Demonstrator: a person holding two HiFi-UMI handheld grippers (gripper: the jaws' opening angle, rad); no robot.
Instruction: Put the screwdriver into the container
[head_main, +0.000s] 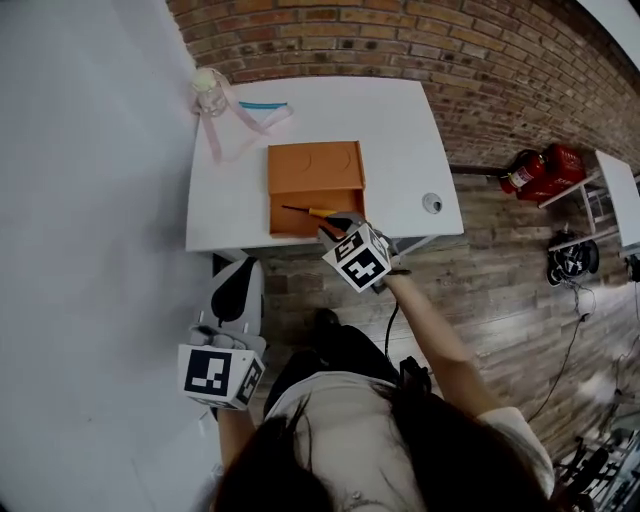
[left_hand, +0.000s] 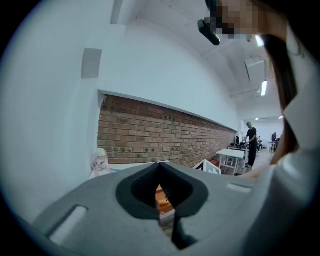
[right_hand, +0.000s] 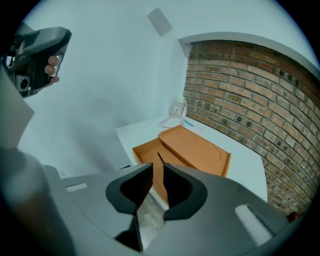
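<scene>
The slim screwdriver (head_main: 305, 211), with its yellow handle and thin dark metal shaft, is found lying flat in the open near half of the smooth orange rectangular container (head_main: 314, 165), which sits on the table. In the head view the shaft points left. The container's far half is covered by a flat orange panel with a shallow rounded recess pressed into it.

From the right gripper view only the dark shaft tip (right_hand: 160, 157) can be picked out. The handle is hidden behind the grey jaw tips. The right gripper (head_main: 338, 228) is held right at the container's near edge, just beside the handle. Its jaws are set a narrow slit apart (only floor planks and a bit of orange wall are seen through it). Contact with the handle can't be judged from above.

The left gripper (head_main: 242, 268) is held low, off the table's near left corner, and its jaws are closed tip to tip on nothing.

The container is carried on a matte white rectangular table (head_main: 400, 130), set against a rough red brick wall (head_main: 450, 50) over a wood-plank floor (head_main: 500, 260). A clear plastic bottle (head_main: 207, 88) trailing a pale pink ribbon (head_main: 215, 135) stands at the table's far left corner. A small round thing (head_main: 432, 203) near the right edge is too tiny to identify.
</scene>
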